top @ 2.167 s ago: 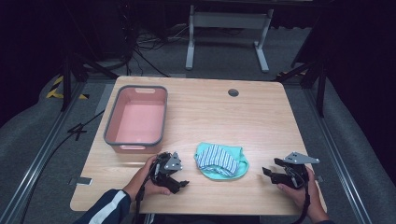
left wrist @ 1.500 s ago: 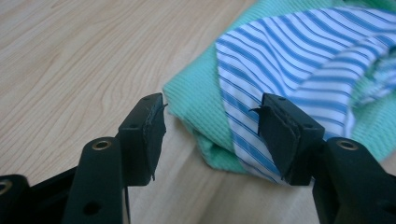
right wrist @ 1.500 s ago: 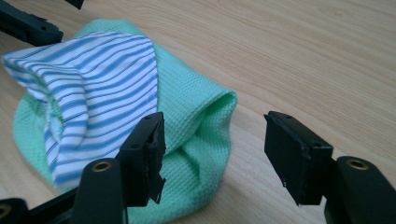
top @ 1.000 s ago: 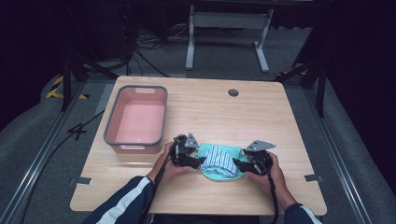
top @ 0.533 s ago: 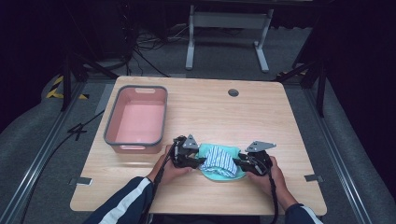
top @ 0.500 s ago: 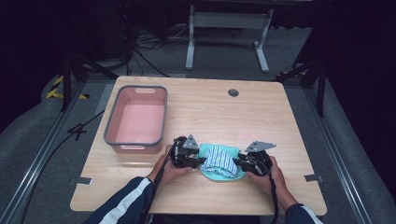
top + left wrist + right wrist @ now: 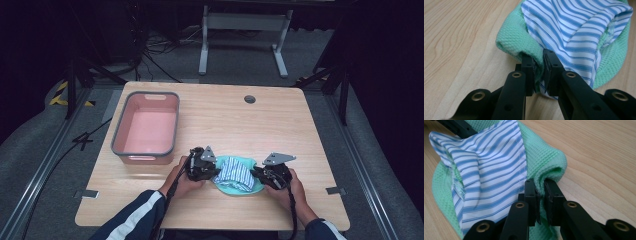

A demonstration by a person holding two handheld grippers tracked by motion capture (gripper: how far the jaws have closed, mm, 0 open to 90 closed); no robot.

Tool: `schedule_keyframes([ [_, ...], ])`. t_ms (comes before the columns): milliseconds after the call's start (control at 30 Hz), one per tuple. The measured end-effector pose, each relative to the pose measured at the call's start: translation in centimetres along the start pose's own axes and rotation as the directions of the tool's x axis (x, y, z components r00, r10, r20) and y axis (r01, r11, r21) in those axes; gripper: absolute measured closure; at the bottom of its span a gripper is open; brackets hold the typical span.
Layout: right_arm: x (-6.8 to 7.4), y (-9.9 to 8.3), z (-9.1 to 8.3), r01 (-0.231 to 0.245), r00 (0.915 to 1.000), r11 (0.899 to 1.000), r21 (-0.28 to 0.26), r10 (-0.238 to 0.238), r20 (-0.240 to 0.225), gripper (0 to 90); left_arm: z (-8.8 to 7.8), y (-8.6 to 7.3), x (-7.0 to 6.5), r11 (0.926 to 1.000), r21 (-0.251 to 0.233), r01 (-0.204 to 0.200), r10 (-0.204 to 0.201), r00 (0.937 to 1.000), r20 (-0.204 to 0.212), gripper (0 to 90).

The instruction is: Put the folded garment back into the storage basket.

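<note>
A green waffle-knit cloth (image 7: pixel 235 186) is seen lying on the wooden worktop (image 7: pixel 280 125), just to the right of the pink basin (image 7: pixel 148 129) and nearer the person's edge, with a blue-and-white striped cloth (image 7: pixel 238 172) heaped on top of it. The left tongs (image 7: pixel 212 172) are placed at the left rim of the green cloth, between it and the basin; in the left gripper view their jaws have just been closing and are now clamped on a pinched fold of the green cloth (image 7: pixel 519 40), with the edge of the striped cloth (image 7: pixel 574 32) lying against the right-hand jaw. The right tongs (image 7: pixel 257 175) are set at the opposite rim of the green cloth, on the side away from the basin; in the right gripper view their jaws have likewise just been closing and are pressed on a raised fold of the green cloth (image 7: pixel 544 157), the striped cloth (image 7: pixel 489 165) lying just beside that fold. The basin is seen well apart from the right tongs.
</note>
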State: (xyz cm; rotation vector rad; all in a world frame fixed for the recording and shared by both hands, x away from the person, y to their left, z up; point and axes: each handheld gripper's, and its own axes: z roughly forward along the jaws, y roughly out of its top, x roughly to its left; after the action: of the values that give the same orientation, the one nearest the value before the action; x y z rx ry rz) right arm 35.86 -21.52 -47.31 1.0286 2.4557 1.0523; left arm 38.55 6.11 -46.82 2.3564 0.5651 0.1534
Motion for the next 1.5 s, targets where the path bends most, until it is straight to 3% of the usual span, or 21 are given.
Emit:
schedule_keyframes([
  [267,0.1,0.6,-1.2,-0.012,0.9998,0.999,-0.042,0.011,-0.015,82.3,-0.8,0.4,-0.2,0.9998,-0.002,-0.022,0.022,0.9997,-0.01,81.7],
  [400,0.1,0.8,-1.4,-0.019,0.9996,0.999,-0.045,0.018,-0.02,82.3,-1.1,0.8,-0.4,0.9985,0.02,-0.051,0.051,0.9984,-0.022,81.9],
  [667,0.1,1.4,-2.1,-0.029,0.9994,0.997,-0.066,0.028,-0.022,82.4,-2.3,1.5,-0.2,0.9979,-0.005,-0.065,0.064,0.9969,-0.046,82.3],
  [1100,0.1,3.3,-2.3,-0.037,0.9993,0.996,-0.085,0.037,-0.001,82.4,-4.0,2.6,0.6,0.999,-0.016,-0.043,0.042,0.9976,-0.055,82.5],
  [1500,0.6,5.3,-2.8,-0.018,0.9998,0.992,-0.123,0.017,-0.009,82.4,-6.3,3.6,1.5,0.9974,-0.037,-0.062,0.058,0.9937,-0.096,82.5],
])
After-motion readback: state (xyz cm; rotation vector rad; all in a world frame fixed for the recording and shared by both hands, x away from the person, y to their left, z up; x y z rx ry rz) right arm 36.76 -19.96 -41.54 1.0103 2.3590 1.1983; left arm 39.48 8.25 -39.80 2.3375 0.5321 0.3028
